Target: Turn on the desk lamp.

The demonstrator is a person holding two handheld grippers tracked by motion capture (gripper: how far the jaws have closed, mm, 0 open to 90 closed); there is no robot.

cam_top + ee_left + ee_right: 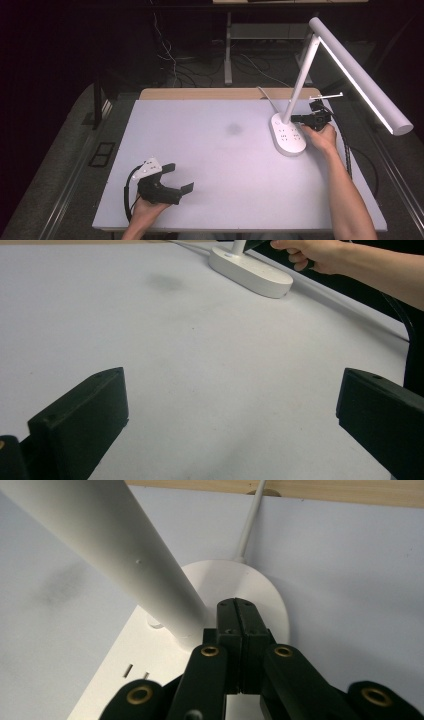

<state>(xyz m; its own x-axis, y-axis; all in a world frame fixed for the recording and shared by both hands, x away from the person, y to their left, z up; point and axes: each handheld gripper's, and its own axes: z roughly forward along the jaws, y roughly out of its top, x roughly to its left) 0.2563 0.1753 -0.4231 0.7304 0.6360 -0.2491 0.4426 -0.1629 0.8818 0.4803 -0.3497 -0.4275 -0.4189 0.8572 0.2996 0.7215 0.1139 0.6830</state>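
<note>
The desk lamp (320, 85) stands near the counter's (210, 150) far right corner, its oval white base (287, 134) flat on the grey surface, its stem leaning up from the base's far end and its long light bar reaching out past the right edge. The right tongs (295, 119) are pressed together, empty, with their tip just beside the foot of the stem (130, 565) and over the far end of the base (260, 600); whether the tip actually touches the base cannot be told. This looks like a push or a tap at a control near the stem's foot, so the closed tip should come straight down on the spot, gently, with the wrist steady and the stem left unbumped, since a sideways shove could slide the base toward the edge or sway the bar. The cord (248, 525) runs off over the far edge and should stay slack. The left tongs (177, 177) rest wide apart and empty near the near left corner, well away from the lamp; they could come over to steady the base if it skids.
</note>
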